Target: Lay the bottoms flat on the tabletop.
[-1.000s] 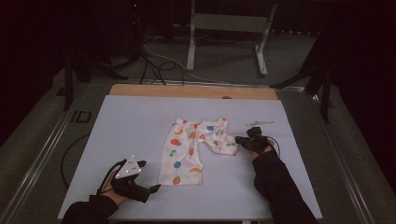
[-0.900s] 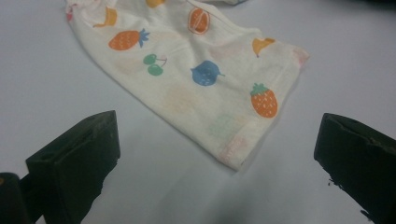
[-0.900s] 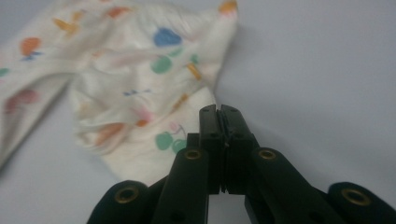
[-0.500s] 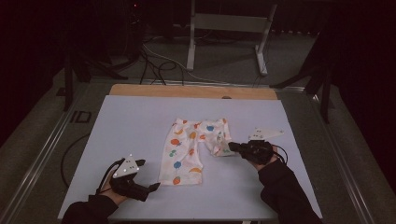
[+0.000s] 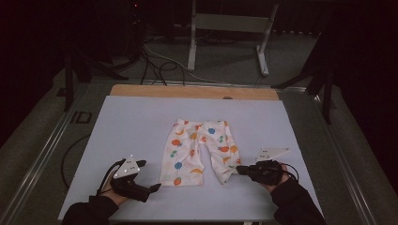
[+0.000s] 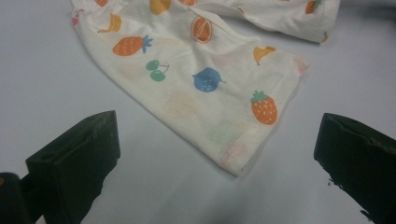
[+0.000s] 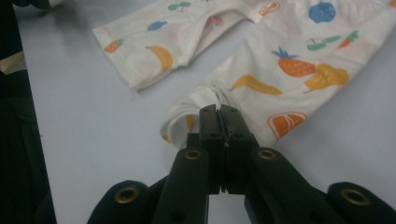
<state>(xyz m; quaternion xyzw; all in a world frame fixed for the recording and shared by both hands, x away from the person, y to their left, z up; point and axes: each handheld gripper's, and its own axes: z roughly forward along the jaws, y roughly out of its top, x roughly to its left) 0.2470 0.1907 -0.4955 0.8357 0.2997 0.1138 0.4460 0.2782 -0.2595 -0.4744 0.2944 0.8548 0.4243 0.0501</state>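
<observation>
Forearms in dark sleeves are seen at the near edge of the high view, each hand carrying a black tool. The left tool [image 5: 152,188] is held low over the near left part of the pale lilac bench [image 5: 131,122], its jaws wide apart and empty; in the left gripper view they frame the hem of the nearer trouser leg without touching it. The right tool [image 7: 219,114] is clamped shut on the bunched hem of the other leg, at the near right of the garment.

Between the tools lie the small cream cotton trousers printed with coloured fruit [image 5: 199,150], waistband toward the far side, both legs pointing near. The left leg lies flat; the right leg is puckered and slightly lifted where it is pinched. Beyond the far edge of the bench, a strip of bare wood [image 5: 192,91] is seen, then black cables [image 5: 159,65] and a grey metal stand [image 5: 230,37] on the dark floor.

The step in hand is judged to be the spreading or folding of the garment, with one leg already gripped. For the next move, the left tool would need to be brought forward onto the flat hem and closed on it, so that both legs can be drawn or lifted evenly; a thin single layer must be caught without the cloth being pushed away.
</observation>
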